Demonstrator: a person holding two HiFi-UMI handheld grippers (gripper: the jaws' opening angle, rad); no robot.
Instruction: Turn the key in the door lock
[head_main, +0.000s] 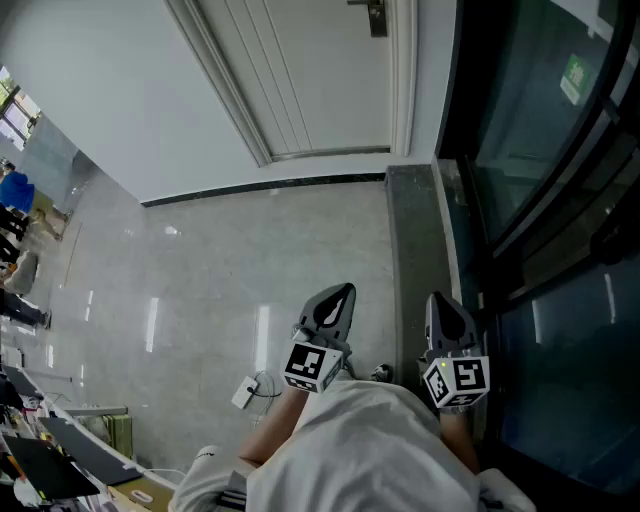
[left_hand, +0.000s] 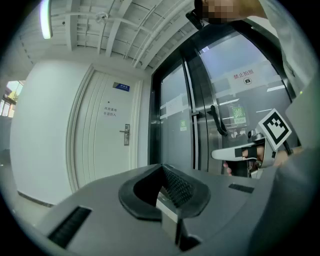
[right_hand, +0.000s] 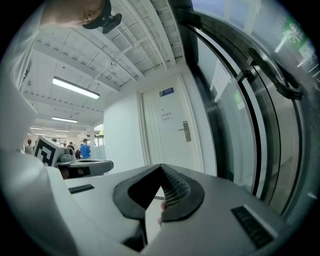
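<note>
The white panelled door (head_main: 320, 70) stands well ahead of both grippers. Its metal lock plate with lever handle (head_main: 376, 15) sits at the door's right edge. No key is discernible there.

Expect a small, light, rigid, smooth key. Grip its flat bow squarely.

Left gripper (head_main: 335, 300) and right gripper (head_main: 442, 308): jaws together, empty.

An office building's corridor — polished grey stone floor (head_main: 230, 260), a white door (left_hand: 107, 145) with a small blue nameplate (left_hand: 121, 87), dark-framed glass doors (left_hand: 200, 125) bearing posted signs, strip lights (right_hand: 75, 88) under an open ceiling — and cluttered desks (head_main: 60, 450) at the floor's left edge.
</note>
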